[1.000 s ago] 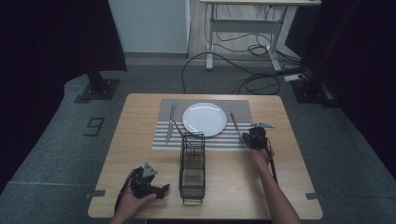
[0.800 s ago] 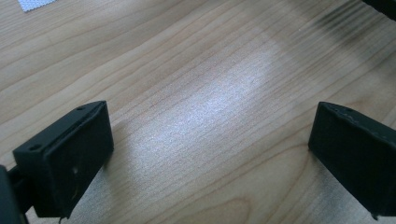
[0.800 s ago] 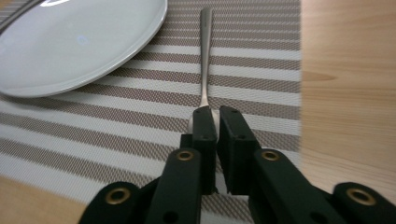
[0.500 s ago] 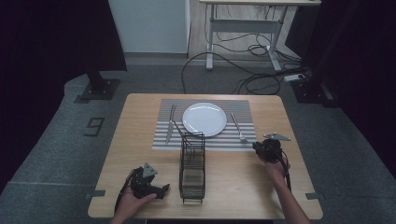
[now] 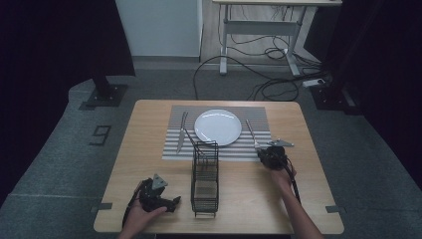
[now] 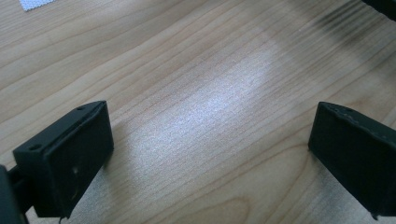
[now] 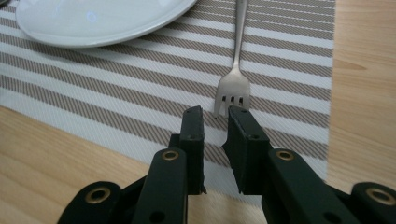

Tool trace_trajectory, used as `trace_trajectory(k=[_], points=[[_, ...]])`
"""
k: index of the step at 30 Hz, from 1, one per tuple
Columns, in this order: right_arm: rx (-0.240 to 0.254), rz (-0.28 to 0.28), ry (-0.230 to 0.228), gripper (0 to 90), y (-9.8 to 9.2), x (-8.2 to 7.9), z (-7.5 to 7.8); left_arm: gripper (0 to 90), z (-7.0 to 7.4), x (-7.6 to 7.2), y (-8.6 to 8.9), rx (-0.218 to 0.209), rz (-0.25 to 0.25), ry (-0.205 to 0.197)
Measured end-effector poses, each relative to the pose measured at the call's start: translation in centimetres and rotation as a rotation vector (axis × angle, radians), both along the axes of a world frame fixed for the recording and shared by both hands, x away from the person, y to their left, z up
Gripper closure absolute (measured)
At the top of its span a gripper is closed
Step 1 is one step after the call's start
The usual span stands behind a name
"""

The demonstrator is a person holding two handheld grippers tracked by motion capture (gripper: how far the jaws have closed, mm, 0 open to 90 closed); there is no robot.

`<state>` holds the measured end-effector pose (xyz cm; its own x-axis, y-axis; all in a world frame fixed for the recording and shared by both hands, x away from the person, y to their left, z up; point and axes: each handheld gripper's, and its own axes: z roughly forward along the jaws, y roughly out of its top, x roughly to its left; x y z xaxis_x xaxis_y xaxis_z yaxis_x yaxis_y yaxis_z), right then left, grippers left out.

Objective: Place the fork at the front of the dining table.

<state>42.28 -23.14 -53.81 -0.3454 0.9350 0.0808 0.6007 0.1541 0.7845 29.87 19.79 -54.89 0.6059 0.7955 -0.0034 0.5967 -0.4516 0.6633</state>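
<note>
We judge the fork (image 7: 232,88) light, stiff, slippery steel, lying flat on the striped placemat (image 7: 116,93) beside the plate (image 7: 93,21); best taken across its neck. Right gripper (image 7: 216,119) fingers nearly together, empty, tines just ahead. Left gripper (image 6: 210,140) fingers wide apart over bare worktop (image 6: 196,70).

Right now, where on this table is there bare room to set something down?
Bare wood lies left of the placemat, between the left tool and the wire rack, and along the right edge. The placemat holds the plate and cutlery.
</note>
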Motion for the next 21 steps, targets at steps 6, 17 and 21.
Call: trace_trajectory(k=[6,17,21], points=[[0.024,-0.017,-0.009,75.7,1.7,1.2,0.1,0.0,0.0,0.0,0.0,0.003,-0.002,0.001],[0.062,-0.024,-0.013,68.3,2.5,2.3,0.2,0.0,0.0,0.0,0.0,0.002,-0.003,0.001],[0.09,0.008,-0.032,60.5,1.9,1.0,0.8,0.0,0.0,0.0,0.0,0.001,-0.001,0.0]])
